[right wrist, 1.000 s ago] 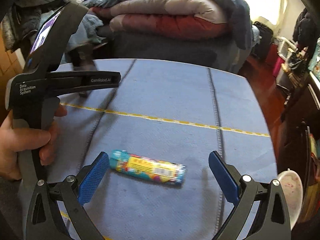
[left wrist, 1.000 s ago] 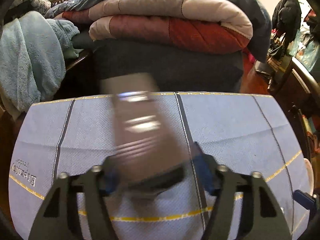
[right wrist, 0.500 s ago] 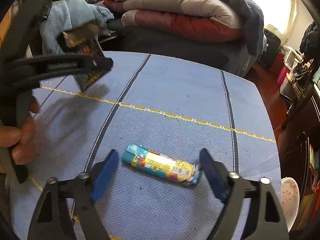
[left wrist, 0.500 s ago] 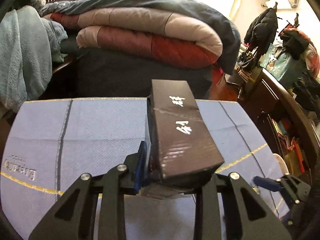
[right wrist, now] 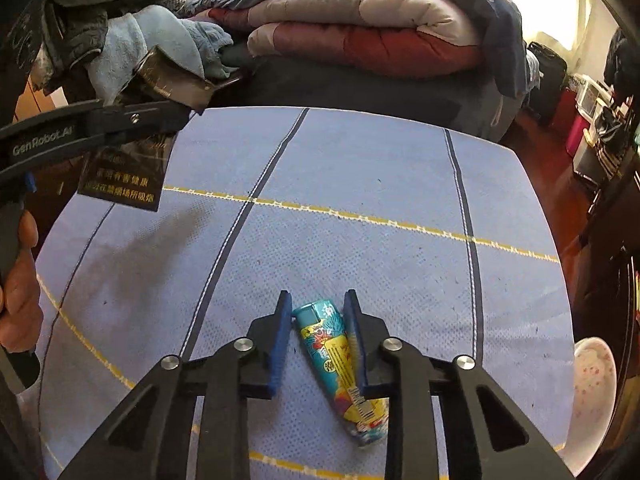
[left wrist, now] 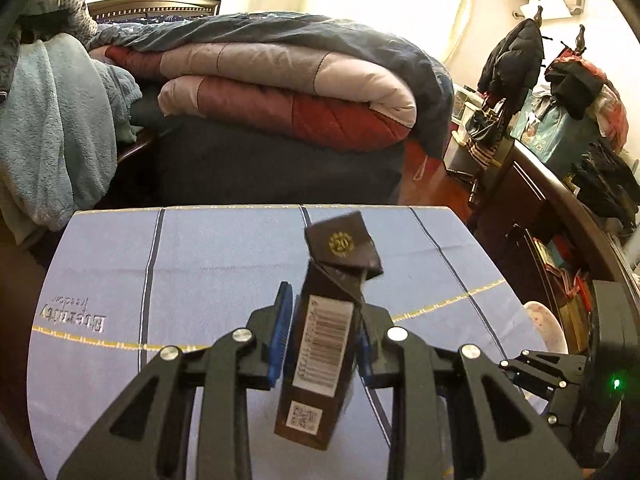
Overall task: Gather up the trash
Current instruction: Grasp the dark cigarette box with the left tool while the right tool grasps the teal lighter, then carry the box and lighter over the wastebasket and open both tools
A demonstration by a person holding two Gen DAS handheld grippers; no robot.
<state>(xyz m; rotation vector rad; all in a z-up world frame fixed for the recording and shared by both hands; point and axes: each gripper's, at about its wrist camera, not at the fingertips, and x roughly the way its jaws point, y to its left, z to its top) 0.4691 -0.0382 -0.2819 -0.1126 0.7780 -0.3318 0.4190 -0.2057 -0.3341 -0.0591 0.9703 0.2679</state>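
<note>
Having swung shut since a second ago, the right gripper (right wrist: pixel 316 330) fingers pinch the colourful wrapper (right wrist: pixel 340 364); the left gripper (left wrist: pixel 322 336) clamps the dark carton (left wrist: pixel 320 360), now lifted off the bench (left wrist: pixel 200 260).

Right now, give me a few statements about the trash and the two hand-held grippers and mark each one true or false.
1. The left hand-held gripper holds a dark brown cardboard box with a barcode. True.
2. That box's top flap is sealed flat. False: the flap stands open and bent.
3. The colourful teal and yellow wrapped tube lies between the fingers of the right hand-held gripper. True; its jaws have just closed around it.
4. The tube is already lifted off the light blue tablecloth. False: it lies on the cloth.
5. The tablecloth is plain, without stripes. False: dark and yellow lines cross it.
</note>
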